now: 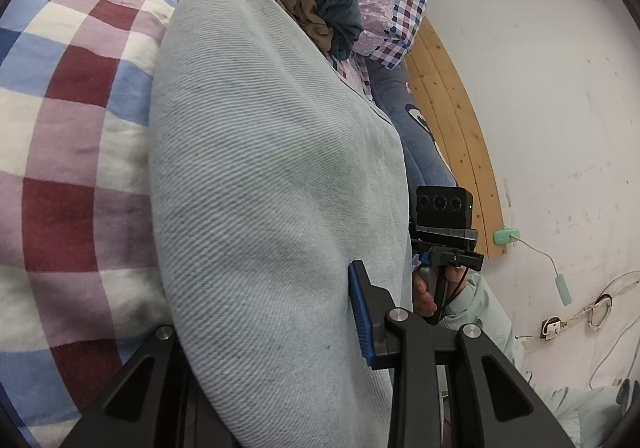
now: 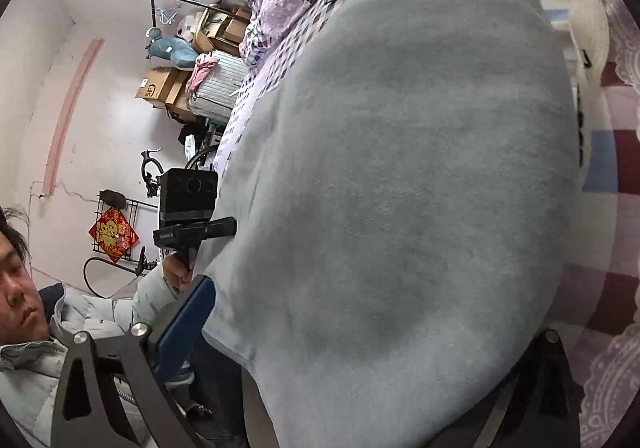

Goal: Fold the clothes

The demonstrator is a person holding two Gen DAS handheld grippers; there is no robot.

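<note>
My left gripper (image 1: 276, 332) sits closest, its blue pad (image 1: 362, 318) pressed flat against the pale garment (image 1: 276, 176). The fabric fills the narrow gap between my two fingers, so I am clamped on the garment here. The other finger is hidden behind the cloth.

My right gripper (image 2: 360, 332) stands spread as wide as it goes. Its blue pad (image 2: 186, 328) is just off the garment's (image 2: 400, 176) edge, apart from it, and the far finger (image 2: 554, 376) shows only at its base, past the cloth. The garment runs between the two fingers without being pinched.

The garment lies stretched over the checked quilt (image 1: 68, 136), long and smooth, reaching away from both grippers. Beyond its far end sits a heap of clothes (image 1: 316, 4), brown and dark teal, touching or nearly touching the garment's tip. To the garment's right in the left view, a wooden board (image 1: 452, 120) stands against the wall.
</note>
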